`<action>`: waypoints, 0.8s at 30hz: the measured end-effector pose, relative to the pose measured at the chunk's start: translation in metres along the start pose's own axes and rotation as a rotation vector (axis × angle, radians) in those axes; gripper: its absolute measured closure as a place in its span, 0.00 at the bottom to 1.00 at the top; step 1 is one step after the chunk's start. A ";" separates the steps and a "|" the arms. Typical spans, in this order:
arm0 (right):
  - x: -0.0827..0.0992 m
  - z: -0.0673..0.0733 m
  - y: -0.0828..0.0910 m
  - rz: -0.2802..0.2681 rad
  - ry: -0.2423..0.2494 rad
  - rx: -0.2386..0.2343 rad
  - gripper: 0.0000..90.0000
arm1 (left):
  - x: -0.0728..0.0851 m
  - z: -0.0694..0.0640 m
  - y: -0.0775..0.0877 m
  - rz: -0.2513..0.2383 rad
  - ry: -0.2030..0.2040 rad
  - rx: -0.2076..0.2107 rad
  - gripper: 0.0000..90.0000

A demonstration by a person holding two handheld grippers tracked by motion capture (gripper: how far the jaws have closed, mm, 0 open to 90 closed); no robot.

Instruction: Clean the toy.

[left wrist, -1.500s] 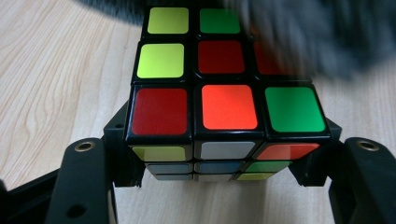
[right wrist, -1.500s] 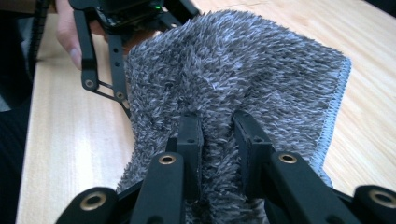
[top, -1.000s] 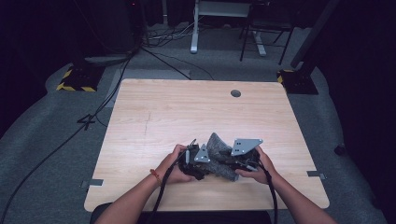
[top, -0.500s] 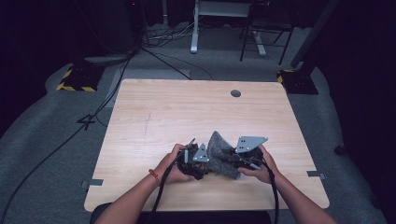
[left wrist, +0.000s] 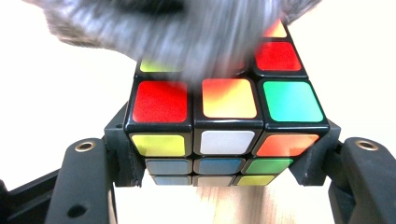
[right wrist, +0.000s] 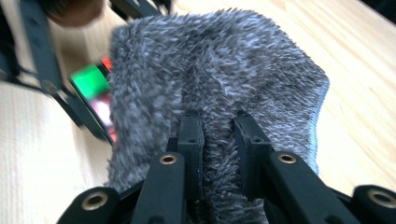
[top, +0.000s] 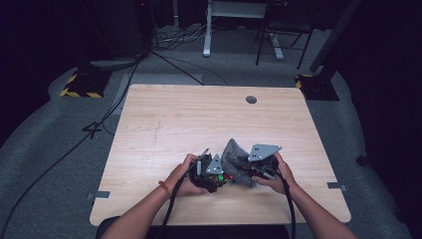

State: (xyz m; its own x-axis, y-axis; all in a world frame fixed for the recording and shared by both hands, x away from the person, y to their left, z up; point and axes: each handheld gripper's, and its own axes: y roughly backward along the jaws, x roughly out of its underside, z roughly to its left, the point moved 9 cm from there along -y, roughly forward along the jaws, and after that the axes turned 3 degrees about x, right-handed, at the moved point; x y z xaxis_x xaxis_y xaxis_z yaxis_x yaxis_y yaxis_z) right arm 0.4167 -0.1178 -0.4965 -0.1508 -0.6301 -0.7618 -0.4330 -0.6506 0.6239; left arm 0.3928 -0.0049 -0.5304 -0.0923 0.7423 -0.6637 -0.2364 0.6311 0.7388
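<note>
jaws of left gripper (left wrist: 224,186) clamp puzzle cube (left wrist: 224,140) from both sides, pads pressed on its lower layers. jaws of right gripper (right wrist: 219,135) narrow, pinching fold of grey fuzzy cloth (right wrist: 219,79). cloth drapes over cube's far top, touching it. in high view, cube (top: 225,176) sits between both hands, near table's (top: 164,119) front edge; round hole (top: 251,99) far beyond cube.

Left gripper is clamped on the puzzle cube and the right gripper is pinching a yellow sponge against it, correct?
Not a yellow sponge: the right gripper pinches a fuzzy grey cloth, as the right gripper view shows. The left gripper is indeed clamped on the puzzle cube.
</note>
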 end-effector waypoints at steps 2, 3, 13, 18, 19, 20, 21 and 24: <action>0.007 -0.003 -0.001 0.025 -0.002 0.010 0.84 | -0.002 0.000 0.004 -0.028 0.009 0.005 0.38; 0.011 -0.004 -0.002 0.037 -0.002 0.012 0.84 | -0.003 0.000 0.006 -0.037 0.013 0.006 0.38; 0.013 0.004 0.001 -0.008 -0.052 -0.091 0.84 | -0.005 -0.001 0.010 -0.070 0.015 0.014 0.38; 0.007 0.007 0.005 -0.059 -0.072 -0.122 0.84 | -0.005 -0.001 0.007 -0.065 0.012 0.008 0.37; 0.006 0.007 0.006 -0.070 -0.079 -0.129 0.84 | -0.005 -0.001 0.006 -0.065 0.014 0.008 0.37; 0.004 0.008 0.008 -0.085 -0.083 -0.138 0.84 | -0.005 0.000 0.005 -0.060 0.015 0.003 0.37; 0.001 0.009 0.009 -0.100 -0.086 -0.145 0.84 | -0.005 0.000 0.004 -0.054 0.018 0.000 0.37; -0.006 0.011 0.011 -0.124 -0.079 -0.148 0.84 | -0.005 0.001 0.001 -0.043 0.014 -0.005 0.37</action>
State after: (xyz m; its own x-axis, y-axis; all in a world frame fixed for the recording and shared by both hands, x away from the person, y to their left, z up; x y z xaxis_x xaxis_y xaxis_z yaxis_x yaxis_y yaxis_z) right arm 0.4026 -0.1166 -0.4871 -0.1764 -0.5100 -0.8419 -0.3179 -0.7799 0.5391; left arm 0.3935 -0.0073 -0.5262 -0.0956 0.7109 -0.6968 -0.2456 0.6615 0.7086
